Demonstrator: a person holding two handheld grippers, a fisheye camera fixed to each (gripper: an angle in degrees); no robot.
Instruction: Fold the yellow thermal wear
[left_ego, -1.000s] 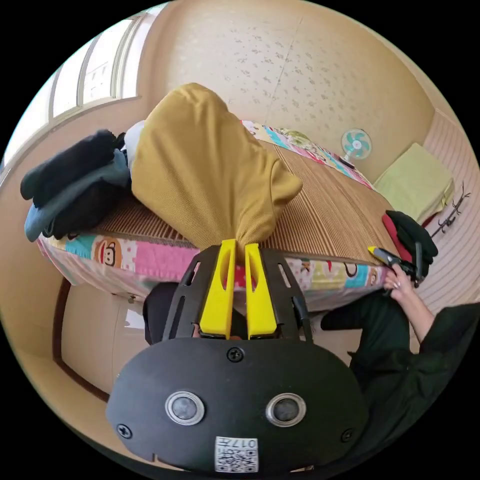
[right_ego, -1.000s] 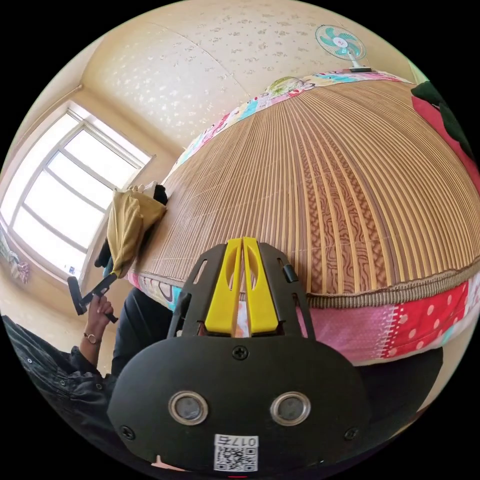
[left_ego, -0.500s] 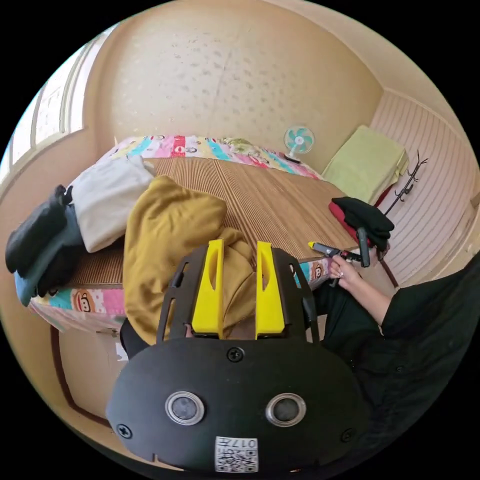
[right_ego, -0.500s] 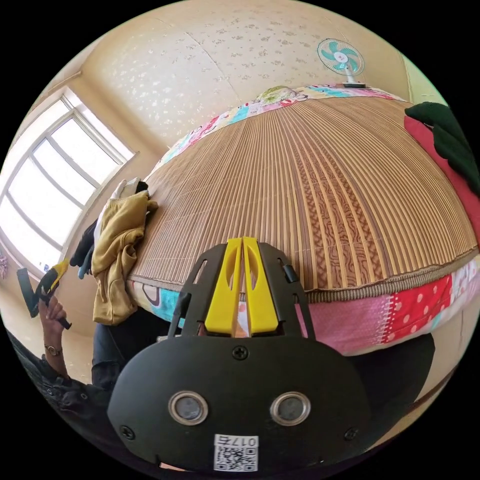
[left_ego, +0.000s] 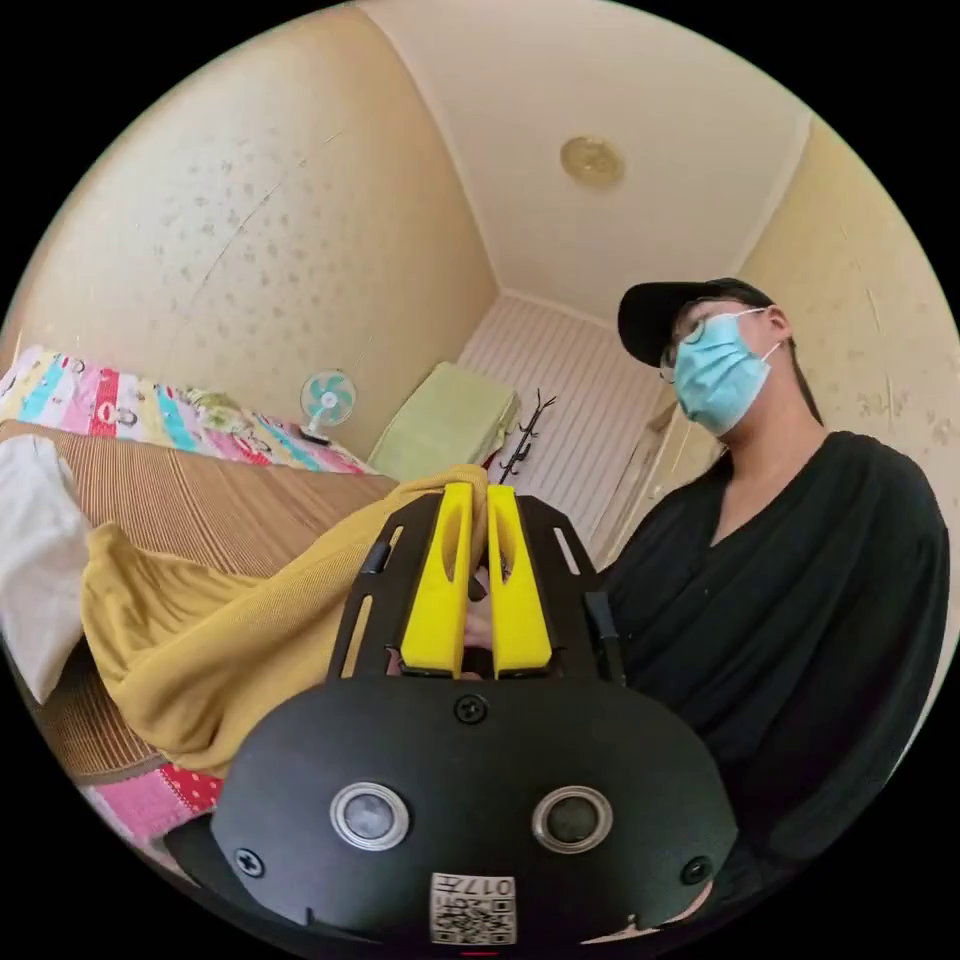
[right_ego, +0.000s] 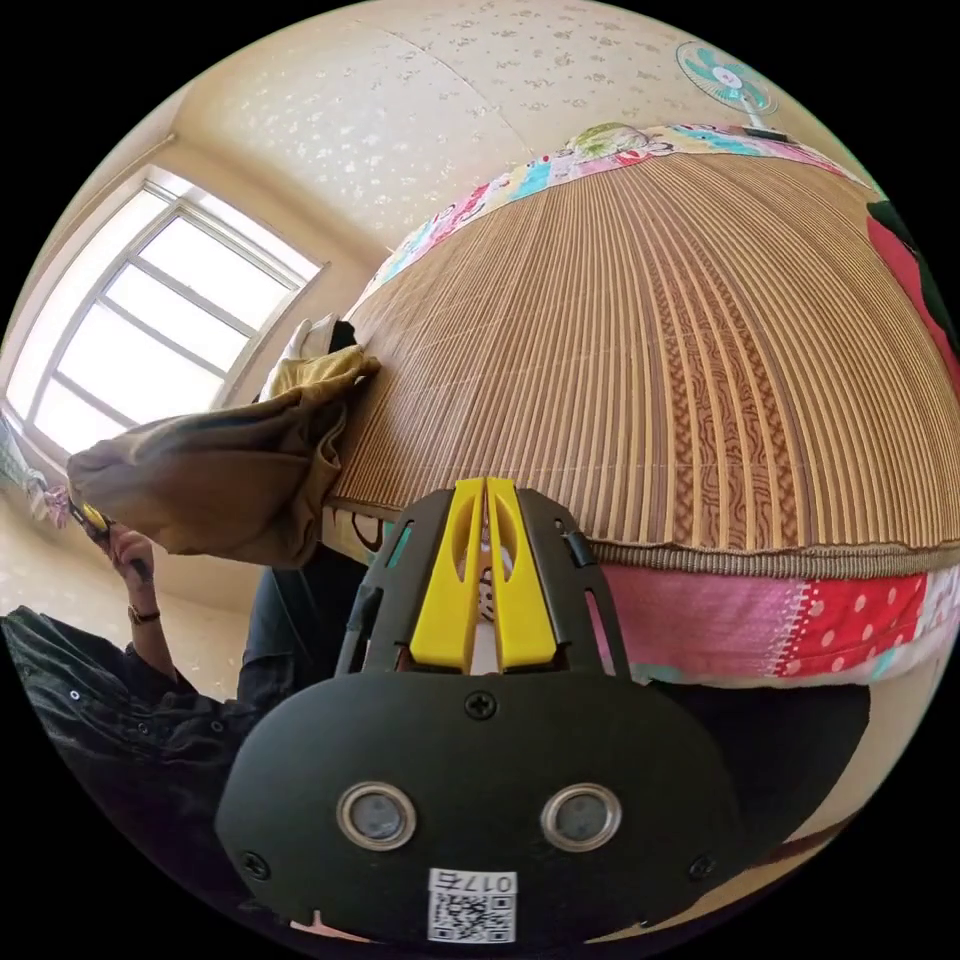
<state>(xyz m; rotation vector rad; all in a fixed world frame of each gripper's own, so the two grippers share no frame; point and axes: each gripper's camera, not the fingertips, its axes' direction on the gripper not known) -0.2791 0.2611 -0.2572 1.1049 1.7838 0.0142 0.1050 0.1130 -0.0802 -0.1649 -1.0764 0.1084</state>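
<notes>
The yellow thermal wear (left_ego: 210, 630) hangs stretched from the bed's near corner up to my left gripper (left_ego: 478, 492), whose yellow jaws are shut on a fold of it. In the right gripper view the same yellow garment (right_ego: 220, 470) is pulled out to the left off the bed's corner, toward the left gripper (right_ego: 92, 517) in the person's hand. My right gripper (right_ego: 485, 485) is shut with nothing between its jaws. It hovers just before the bed's front edge, well to the right of the garment.
A bamboo mat (right_ego: 650, 350) covers the bed over a patterned sheet (right_ego: 800, 630). A white folded garment (left_ego: 30, 560) lies beside the yellow one. Red and dark clothes (right_ego: 915, 270) lie at the mat's right. A small fan (right_ego: 730, 80) stands at the far side. The person in black (left_ego: 800, 620) stands close.
The left gripper, open over the garment half a second ago, has shut on it again and pulled it out off the bed's corner. Its view has swung up. The right gripper stays shut.
</notes>
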